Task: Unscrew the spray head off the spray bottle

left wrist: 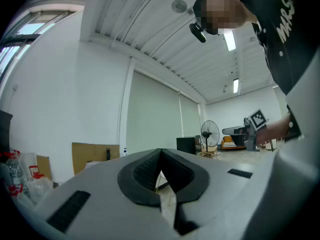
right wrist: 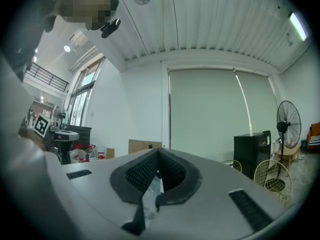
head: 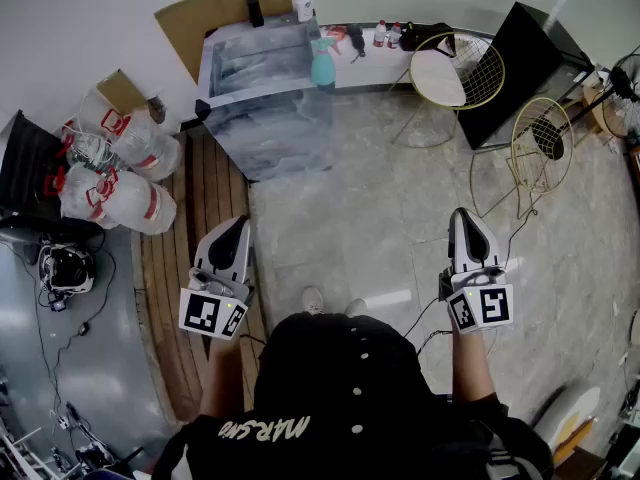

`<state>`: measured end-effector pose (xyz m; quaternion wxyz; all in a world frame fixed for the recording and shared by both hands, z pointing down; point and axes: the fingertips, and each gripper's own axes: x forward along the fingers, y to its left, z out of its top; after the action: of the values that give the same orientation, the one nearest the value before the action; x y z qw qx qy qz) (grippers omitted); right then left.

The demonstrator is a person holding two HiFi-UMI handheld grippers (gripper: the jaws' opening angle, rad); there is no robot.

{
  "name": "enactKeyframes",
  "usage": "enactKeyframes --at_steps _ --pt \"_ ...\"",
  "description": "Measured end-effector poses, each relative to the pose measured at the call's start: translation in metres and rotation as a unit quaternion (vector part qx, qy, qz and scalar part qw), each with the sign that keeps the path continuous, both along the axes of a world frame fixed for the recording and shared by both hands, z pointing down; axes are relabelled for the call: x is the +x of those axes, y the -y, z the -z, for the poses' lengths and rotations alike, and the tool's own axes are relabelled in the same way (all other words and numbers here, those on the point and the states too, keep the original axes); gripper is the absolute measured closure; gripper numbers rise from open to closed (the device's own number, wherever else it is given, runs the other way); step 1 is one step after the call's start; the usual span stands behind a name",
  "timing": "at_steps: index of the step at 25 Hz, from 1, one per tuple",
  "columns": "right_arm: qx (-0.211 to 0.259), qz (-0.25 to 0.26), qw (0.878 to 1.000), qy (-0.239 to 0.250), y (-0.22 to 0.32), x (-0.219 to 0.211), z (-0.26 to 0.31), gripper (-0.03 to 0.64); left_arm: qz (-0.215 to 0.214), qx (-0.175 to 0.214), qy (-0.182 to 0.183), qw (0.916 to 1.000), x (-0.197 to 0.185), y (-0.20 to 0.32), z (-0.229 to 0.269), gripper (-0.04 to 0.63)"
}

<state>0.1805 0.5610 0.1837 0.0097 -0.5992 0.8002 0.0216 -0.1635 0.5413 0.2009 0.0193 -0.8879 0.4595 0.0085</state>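
Note:
A teal spray bottle [head: 322, 65] with a white spray head stands upright on the grey marbled table [head: 262, 88] across the room. My left gripper [head: 236, 222] is held low in front of the person, far from the table, shut with nothing in it. At the same height on the other side, my right gripper [head: 460, 214] is also shut and empty. In the left gripper view the jaws [left wrist: 160, 151] meet at the tips against white wall and ceiling. The right gripper view shows its jaws [right wrist: 158, 152] closed likewise. The bottle is not visible in either gripper view.
Clear bags of bottles [head: 120, 168] lie left of the table on wooden planks. Two gold wire chairs [head: 455, 68] and a black cabinet [head: 520, 68] stand at the right. Small bottles [head: 385, 34] sit on a white ledge behind the table. Cables and gear [head: 65, 268] lie at left.

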Motion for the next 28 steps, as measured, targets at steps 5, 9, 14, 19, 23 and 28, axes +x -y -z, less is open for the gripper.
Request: enactKeyframes --at_steps 5,9,14,19,23,28 --pt "0.003 0.003 1.000 0.003 0.006 -0.004 0.002 0.604 -0.001 -0.002 -0.006 1.0000 -0.001 0.006 0.000 0.571" --pt "0.001 0.004 1.000 0.002 0.010 -0.006 0.001 0.604 -0.001 -0.003 -0.005 1.0000 -0.003 0.010 -0.001 0.571" --pt "0.002 0.006 1.000 -0.002 0.019 -0.014 0.002 0.604 -0.003 -0.001 -0.004 1.0000 -0.007 0.018 0.000 0.571" --pt "0.005 0.009 1.000 -0.006 0.030 -0.024 0.002 0.604 -0.009 -0.001 0.001 1.0000 -0.014 0.028 -0.002 0.571" --pt "0.007 0.006 1.000 -0.014 0.040 -0.030 -0.001 0.604 -0.001 0.011 0.000 0.9999 -0.031 0.036 -0.003 0.571" --pt "0.005 -0.001 1.000 -0.009 0.054 -0.035 -0.005 0.604 0.001 0.024 -0.025 0.9994 -0.056 0.050 0.000 0.571"
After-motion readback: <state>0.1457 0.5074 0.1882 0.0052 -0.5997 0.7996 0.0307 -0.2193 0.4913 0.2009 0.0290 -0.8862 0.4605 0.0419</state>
